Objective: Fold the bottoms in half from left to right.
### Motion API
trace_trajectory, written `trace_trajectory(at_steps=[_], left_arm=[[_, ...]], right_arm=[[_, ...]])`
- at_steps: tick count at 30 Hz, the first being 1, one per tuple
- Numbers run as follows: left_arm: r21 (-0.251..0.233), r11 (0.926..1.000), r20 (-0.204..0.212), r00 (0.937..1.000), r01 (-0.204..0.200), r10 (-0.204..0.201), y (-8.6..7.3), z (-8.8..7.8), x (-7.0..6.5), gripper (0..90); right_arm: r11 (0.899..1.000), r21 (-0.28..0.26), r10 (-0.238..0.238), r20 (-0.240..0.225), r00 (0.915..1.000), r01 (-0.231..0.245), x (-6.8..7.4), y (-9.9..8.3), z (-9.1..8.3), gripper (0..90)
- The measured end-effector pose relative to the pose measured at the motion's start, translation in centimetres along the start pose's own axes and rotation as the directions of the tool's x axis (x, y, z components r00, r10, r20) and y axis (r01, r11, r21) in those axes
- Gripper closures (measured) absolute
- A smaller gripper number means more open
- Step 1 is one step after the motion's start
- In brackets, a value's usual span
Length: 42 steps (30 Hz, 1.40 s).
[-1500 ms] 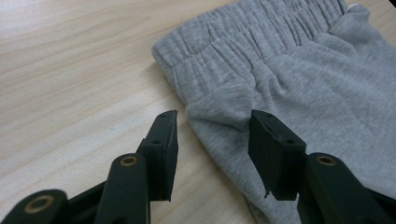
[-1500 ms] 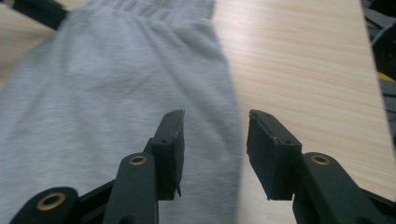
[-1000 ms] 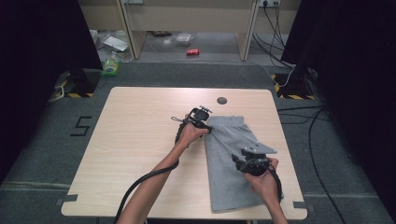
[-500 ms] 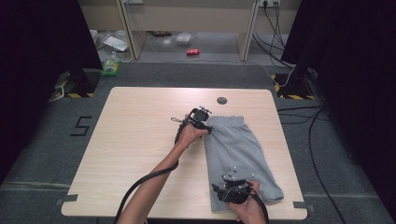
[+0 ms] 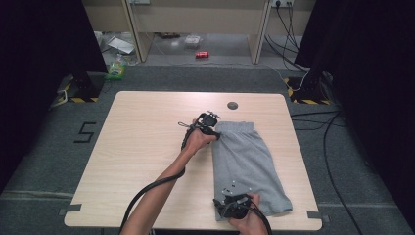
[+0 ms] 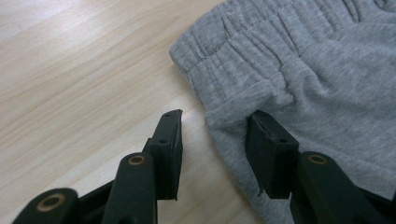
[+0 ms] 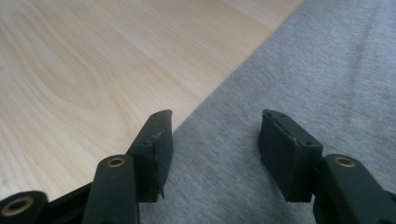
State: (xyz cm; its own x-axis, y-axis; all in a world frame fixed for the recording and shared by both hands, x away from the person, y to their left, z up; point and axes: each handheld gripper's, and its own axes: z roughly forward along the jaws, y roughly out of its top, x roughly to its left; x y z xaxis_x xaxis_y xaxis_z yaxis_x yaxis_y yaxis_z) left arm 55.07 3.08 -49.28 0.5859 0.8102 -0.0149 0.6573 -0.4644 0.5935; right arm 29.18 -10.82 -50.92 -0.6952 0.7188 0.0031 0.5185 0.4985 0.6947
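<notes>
Two grippers at a pair of grey shorts on a table.

High view: the shorts [image 5: 247,164] lie flat on the table [image 5: 147,147]; the left gripper [image 5: 211,128] sits at their waistband corner, the right gripper [image 5: 230,208] at their near hem.
Left gripper view: jaws released, the waistband [image 6: 243,60] just ahead, one jaw on cloth, one over wood.
Right gripper view: jaws released, the shorts' edge running between them.

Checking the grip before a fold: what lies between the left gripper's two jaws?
In the left gripper view, the left gripper is open; between its jaws lie bare table and the side edge of the grey shorts.
</notes>
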Motion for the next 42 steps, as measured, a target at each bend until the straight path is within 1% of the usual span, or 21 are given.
trace_trajectory(at_steps=[5, 7, 9, 11, 12, 15, 20, 22, 23, 24, 25, 27, 30, 31, 32, 33, 34, 38, 39, 40, 42], left_arm=[[0.003, 1.0000, -0.008, 0.9999, 0.008, -0.008, -0.5, -0.4, 1.1, 57.0], [0.006, 1.0000, -0.015, 0.9999, 0.008, -0.008, -0.7, -0.5, 1.6, 56.9], [0.010, 0.9999, -0.023, 0.9997, 0.009, -0.009, -0.8, -0.7, 2.0, 56.9], [0.010, 0.9999, -0.028, 0.9996, 0.009, -0.009, -1.0, -0.9, 2.5, 56.9], [0.010, 0.9999, -0.033, 0.9994, 0.010, -0.009, -1.1, -0.9, 2.7, 56.9], [0.013, 0.9999, -0.055, 0.9985, -0.003, 0.004, -1.4, -1.2, 3.3, 57.0], [0.013, 0.9998, -0.068, 0.9976, -0.013, 0.014, -2.1, -1.7, 4.6, 57.2], [0.008, 1.0000, -0.060, 0.9982, -0.003, 0.004, -2.5, -1.9, 5.3, 57.3], [0.007, 0.9999, -0.058, 0.9983, 0.007, -0.007, -2.7, -2.0, 5.6, 57.2], [0.007, 0.9998, -0.057, 0.9982, 0.018, -0.018, -2.9, -2.2, 6.1, 57.2], [0.008, 0.9997, -0.057, 0.9981, 0.024, -0.023, -3.0, -2.3, 6.3, 57.2], [0.009, 0.9994, -0.056, 0.9979, 0.034, -0.034, -3.2, -2.4, 6.9, 57.2], [0.012, 0.9992, -0.058, 0.9976, 0.039, -0.039, -3.4, -2.6, 7.4, 57.2], [0.016, 0.9991, -0.063, 0.9973, 0.040, -0.038, -3.6, -2.8, 7.8, 57.1], [0.019, 0.9991, -0.066, 0.9971, 0.039, -0.038, -3.7, -2.9, 8.0, 57.1], [0.021, 0.9990, -0.068, 0.9970, 0.040, -0.038, -3.8, -3.0, 8.2, 57.1], [0.025, 0.9989, -0.068, 0.9970, 0.040, -0.038, -3.8, -3.1, 8.4, 57.1], [0.027, 0.9983, -0.071, 0.9962, 0.052, -0.050, -4.2, -3.3, 9.1, 57.1], [0.028, 0.9981, -0.071, 0.9961, 0.054, -0.052, -4.3, -3.4, 9.3, 57.1], [0.027, 0.9980, -0.070, 0.9960, 0.057, -0.055, -4.3, -3.4, 9.4, 57.0], [0.027, 0.9975, -0.069, 0.9957, 0.065, -0.063, -4.5, -3.5, 9.7, 57.0]], right_arm=[[1.000, -0.003, -0.014, -0.014, 0.9998, 0.014, 0.8, 0.8, 0.9, 45.4], [1.000, -0.001, -0.007, -0.020, 0.9998, 0.007, 1.2, 1.1, 1.2, 45.3], [1.000, -0.009, -0.021, -0.025, 0.9995, 0.021, 1.3, 1.4, 1.5, 45.2], [1.000, -0.006, -0.012, -0.033, 0.9994, 0.011, 1.6, 1.7, 1.8, 45.2], [1.000, -0.009, -0.023, -0.036, 0.9991, 0.022, 1.7, 1.9, 2.0, 45.0], [0.999, -0.010, -0.034, -0.046, 0.9984, 0.034, 2.2, 2.6, 2.7, 44.3], [0.999, -0.010, -0.041, -0.076, 0.9963, 0.040, 3.1, 3.7, 3.8, 44.3], [0.999, -0.011, -0.054, -0.080, 0.9953, 0.054, 3.4, 4.0, 4.2, 44.2], [0.999, -0.004, -0.041, -0.081, 0.9959, 0.040, 3.7, 4.2, 4.3, 44.2], [0.999, -0.014, -0.054, -0.090, 0.9945, 0.053, 3.7, 4.4, 4.5, 44.2], [0.999, -0.014, -0.036, -0.102, 0.9941, 0.035, 4.0, 4.6, 4.8, 44.3], [0.999, -0.020, -0.050, -0.114, 0.9923, 0.048, 4.2, 5.0, 5.2, 44.4], [0.998, -0.020, -0.067, -0.124, 0.9900, 0.065, 4.8, 5.5, 5.7, 44.4], [0.998, -0.016, -0.056, -0.130, 0.9899, 0.054, 5.1, 5.7, 5.9, 44.4], [0.997, -0.022, -0.071, -0.135, 0.9883, 0.068, 5.1, 5.8, 6.1, 44.5], [0.998, -0.025, -0.066, -0.140, 0.9880, 0.064, 5.3, 6.0, 6.3, 44.5], [0.997, -0.028, -0.075, -0.138, 0.9876, 0.071, 5.5, 6.1, 6.4, 44.5], [0.997, -0.028, -0.081, -0.154, 0.9847, 0.077, 6.2, 6.7, 7.0, 44.5], [0.997, -0.022, -0.070, -0.157, 0.9852, 0.068, 6.4, 6.8, 7.1, 44.5], [0.996, -0.031, -0.086, -0.162, 0.9831, 0.082, 6.4, 7.0, 7.3, 44.5], [0.996, -0.032, -0.085, -0.165, 0.9827, 0.081, 6.7, 7.2, 7.5, 44.6]])
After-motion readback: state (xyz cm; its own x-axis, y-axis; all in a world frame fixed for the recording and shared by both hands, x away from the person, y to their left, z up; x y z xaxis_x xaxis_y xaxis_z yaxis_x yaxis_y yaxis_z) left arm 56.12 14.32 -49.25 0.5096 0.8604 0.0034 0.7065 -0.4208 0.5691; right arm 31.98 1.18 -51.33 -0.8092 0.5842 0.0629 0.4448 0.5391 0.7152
